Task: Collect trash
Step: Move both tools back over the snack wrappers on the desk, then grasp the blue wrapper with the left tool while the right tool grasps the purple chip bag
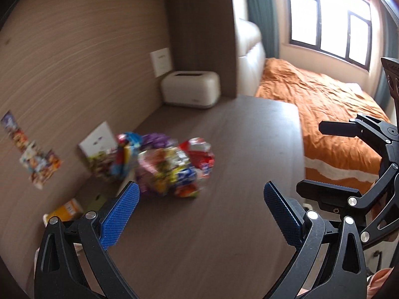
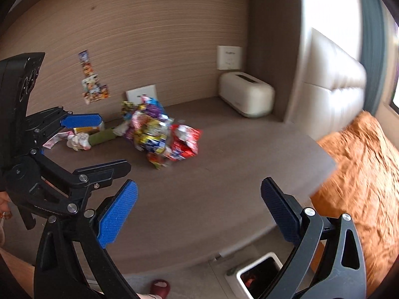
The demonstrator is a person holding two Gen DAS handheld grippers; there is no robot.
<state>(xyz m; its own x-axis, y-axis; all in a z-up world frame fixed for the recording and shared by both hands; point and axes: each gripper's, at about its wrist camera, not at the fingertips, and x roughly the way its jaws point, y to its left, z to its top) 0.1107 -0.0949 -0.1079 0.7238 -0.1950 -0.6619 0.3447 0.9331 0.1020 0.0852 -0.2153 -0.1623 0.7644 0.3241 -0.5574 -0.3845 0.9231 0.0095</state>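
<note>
Wrappers (image 2: 162, 134) are heaped on the desk (image 2: 224, 174) near the wall, with crumpled tissue (image 2: 78, 142) just to their left. Both grippers, left (image 1: 200, 211) and right (image 2: 199, 209), are held above the desk with fingers spread wide, nothing grasped. A bin (image 2: 259, 271) is seen on the floor below the desk edge.

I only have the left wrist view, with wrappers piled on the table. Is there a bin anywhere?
Observer: Yes. The right wrist view shows a white bin on the floor, just below the near edge of the table.
Operator: Any trash besides that pile?
Observer: A crumpled tissue lies on the table left of the wrapper pile, next to a green roll.
</note>
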